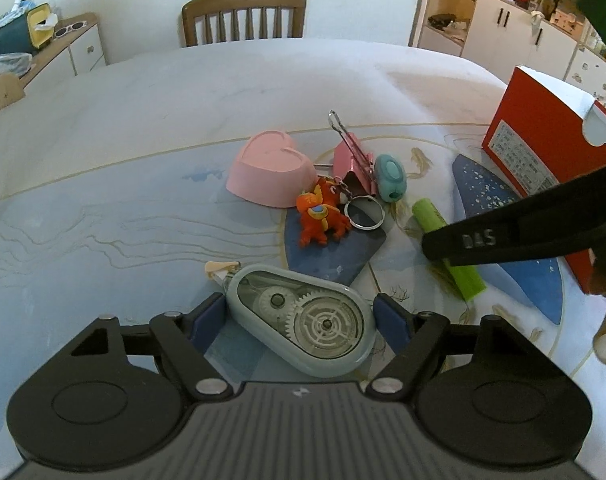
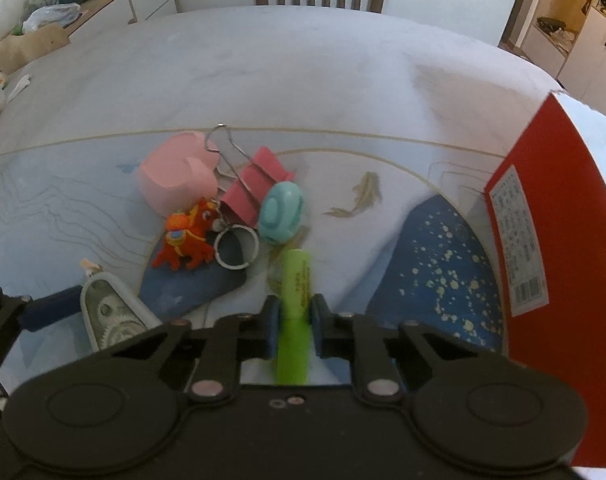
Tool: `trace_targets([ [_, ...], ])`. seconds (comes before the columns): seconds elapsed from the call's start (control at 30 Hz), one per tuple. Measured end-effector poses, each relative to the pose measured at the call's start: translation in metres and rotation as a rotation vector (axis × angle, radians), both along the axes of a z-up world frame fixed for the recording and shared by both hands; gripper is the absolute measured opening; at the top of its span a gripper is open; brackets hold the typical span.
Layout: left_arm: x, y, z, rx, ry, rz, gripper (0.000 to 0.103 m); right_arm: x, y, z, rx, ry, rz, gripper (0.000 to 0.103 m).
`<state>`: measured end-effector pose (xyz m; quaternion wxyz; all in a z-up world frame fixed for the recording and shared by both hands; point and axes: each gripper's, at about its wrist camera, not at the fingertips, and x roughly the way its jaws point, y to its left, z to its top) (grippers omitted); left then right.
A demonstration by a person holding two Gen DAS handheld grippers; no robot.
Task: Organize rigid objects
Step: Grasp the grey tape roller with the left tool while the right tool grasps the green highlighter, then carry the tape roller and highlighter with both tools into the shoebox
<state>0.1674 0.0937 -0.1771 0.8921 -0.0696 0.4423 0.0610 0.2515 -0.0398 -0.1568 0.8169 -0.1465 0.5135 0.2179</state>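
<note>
- Where the left gripper (image 1: 301,316) reaches over the table (image 1: 143,128), we find its blue pads either side of the pale grey-green correction tape dispenser (image 1: 303,318); the jaws stand wide, with a slight gap visible at each pad, so we record no grip.
- We see the right gripper (image 2: 294,330) closed on the green highlighter (image 2: 295,304), both pads pressed against its barrel; the marker's far end points away toward the cluster.
- We note the dispenser lies flat on the patterned cloth, to the left of the highlighter.
- Just beyond, we find an orange toy keychain (image 1: 321,216) with its metal ring (image 1: 364,213) lying beside it.
- Behind the toy sit a pink heart-shaped box (image 1: 269,168), a pink binder clip (image 1: 353,164) with one wire handle raised, and a small teal oval gadget (image 1: 390,178), all bunched closely together.
- At the right edge stands a red cardboard box (image 1: 543,136), well apart from the cluster.
- At the far side we record a wooden chair (image 1: 243,16) against the table.
</note>
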Motion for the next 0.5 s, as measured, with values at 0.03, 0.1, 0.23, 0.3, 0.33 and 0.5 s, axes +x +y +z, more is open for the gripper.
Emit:
trace_targets([
  [0.03, -0.001, 0.000, 0.000, 0.003, -0.008, -0.009, 0.080, 0.000, -0.003, 0.000, 0.006, 0.005, -0.001, 0.016],
  [0.1, -0.002, 0.001, -0.001, 0.000, -0.013, -0.015, 0.080, -0.001, -0.010, 0.001, 0.017, 0.011, -0.004, 0.016],
  [0.23, -0.004, 0.002, 0.002, -0.006, -0.026, -0.014, 0.080, -0.003, -0.023, 0.006, 0.027, 0.011, -0.011, 0.016],
  [0.3, -0.005, 0.001, 0.003, -0.002, -0.034, -0.013, 0.080, -0.005, -0.029, 0.009, 0.035, 0.015, -0.015, 0.016],
  [0.33, -0.006, 0.001, 0.004, -0.002, -0.036, -0.014, 0.080, -0.006, -0.032, 0.010, 0.041, 0.017, -0.016, 0.015],
  [0.5, -0.009, -0.001, 0.016, -0.004, -0.054, -0.013, 0.080, -0.013, -0.042, 0.024, 0.065, 0.015, -0.014, 0.015],
])
